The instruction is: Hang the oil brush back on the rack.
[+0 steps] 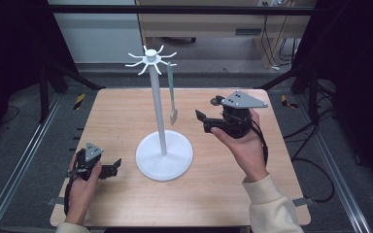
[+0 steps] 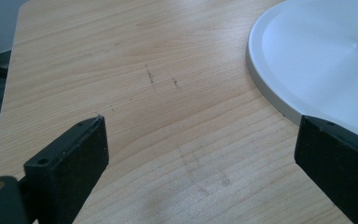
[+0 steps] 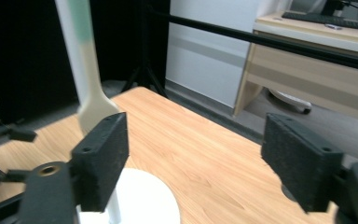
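White stand with hooked top [image 1: 163, 154] mid-surface | pale green-handled spatula [image 1: 172, 92] hangs from a hook beside stand's pole | right gripper [image 1: 201, 119] raised near spatula, fingers apart, empty | left gripper [image 1: 115, 166] low beside stand's base, fingers apart | judged: hanging done, or removal not started

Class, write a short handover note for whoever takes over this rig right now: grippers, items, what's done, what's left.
Left gripper: open, empty, low over the wooden table beside the stand's round base.
Right gripper: open, empty, raised, jaws pointing at the spatula.
White hook stand: upright mid-table.
Green-handled spatula with pale blade: hanging from a top hook, untouched.
Done: nothing is gripped.
Left: probably close the right gripper on the spatula and lift it off the hook.
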The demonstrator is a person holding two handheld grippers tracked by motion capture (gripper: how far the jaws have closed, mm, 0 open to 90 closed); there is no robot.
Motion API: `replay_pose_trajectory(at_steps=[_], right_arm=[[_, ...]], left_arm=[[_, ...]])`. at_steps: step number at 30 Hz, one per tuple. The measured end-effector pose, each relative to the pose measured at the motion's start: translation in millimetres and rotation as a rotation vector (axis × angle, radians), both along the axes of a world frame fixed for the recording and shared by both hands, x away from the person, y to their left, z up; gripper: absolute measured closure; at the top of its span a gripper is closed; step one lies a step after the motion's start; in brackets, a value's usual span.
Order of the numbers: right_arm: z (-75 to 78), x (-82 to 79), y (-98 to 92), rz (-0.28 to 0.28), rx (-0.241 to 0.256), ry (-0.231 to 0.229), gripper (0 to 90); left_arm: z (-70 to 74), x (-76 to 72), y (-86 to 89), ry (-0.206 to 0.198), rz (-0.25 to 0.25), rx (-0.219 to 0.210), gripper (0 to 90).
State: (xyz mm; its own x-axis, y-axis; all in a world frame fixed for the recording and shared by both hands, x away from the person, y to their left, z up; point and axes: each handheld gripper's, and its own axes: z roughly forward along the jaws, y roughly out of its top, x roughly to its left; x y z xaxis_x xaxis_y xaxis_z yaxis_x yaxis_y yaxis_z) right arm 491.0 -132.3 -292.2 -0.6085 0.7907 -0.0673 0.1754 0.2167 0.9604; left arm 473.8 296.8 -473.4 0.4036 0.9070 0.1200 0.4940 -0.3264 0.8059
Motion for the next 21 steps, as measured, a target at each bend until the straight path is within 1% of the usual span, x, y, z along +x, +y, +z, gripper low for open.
replay_pose_trajectory(at_steps=[3, 5, 6, 7, 11, 12, 14, 15, 18, 19, 20, 21], right_arm=[[-7.3, 0.4, -6.4, -0.018, -0.011, 0.000, 15.1], [-13.3, 0.1, -12.1, -0.028, -0.009, -0.003, 11.8], [-13.3, 0.1, -12.1, -0.028, -0.009, -0.003, 11.8], [-20.3, -0.4, -18.1, -0.026, 0.005, 0.006, 10.4], [-37.0, -2.4, -30.6, -0.041, -0.003, 0.019, 9.1], [-37.0, -2.4, -30.6, -0.041, -0.003, 0.019, 9.1], [-47.4, -3.6, -38.3, -0.053, -0.007, 0.037, 9.1], [-56.1, -4.7, -44.5, -0.071, -0.018, 0.050, 9.7], [-71.8, -6.0, -55.1, -0.103, -0.033, 0.075, 10.5], [-71.8, -6.0, -55.1, -0.103, -0.033, 0.075, 10.5], [-76.7, -6.1, -58.8, -0.108, -0.037, 0.081, 10.5], [-85.6, -6.2, -64.6, -0.124, -0.033, 0.095, 10.6]], left_arm=[[0.1, -0.1, -0.1, 0.000, 0.000, 0.002, 2.5], [0.0, -0.2, -0.1, 0.001, 0.000, 0.002, 2.4], [0.0, -0.2, -0.1, 0.001, 0.000, 0.002, 2.5], [0.1, -0.3, -0.1, 0.000, 0.000, 0.001, 2.5], [0.0, -0.4, -0.3, 0.002, -0.001, 0.005, 2.5], [0.0, -0.4, -0.3, 0.002, -0.001, 0.005, 2.4], [0.2, -0.5, -0.3, -0.001, 0.000, 0.005, 2.5], [0.0, -0.4, -0.3, 0.001, 0.000, 0.004, 2.4], [-0.3, -0.2, -0.2, 0.001, 0.002, 0.003, 2.4], [-0.3, -0.2, -0.2, 0.001, 0.002, 0.003, 2.4], [-0.3, -0.3, -0.3, 0.001, 0.002, 0.003, 2.4], [-0.2, -0.4, -0.2, 0.002, 0.001, 0.004, 2.4]])
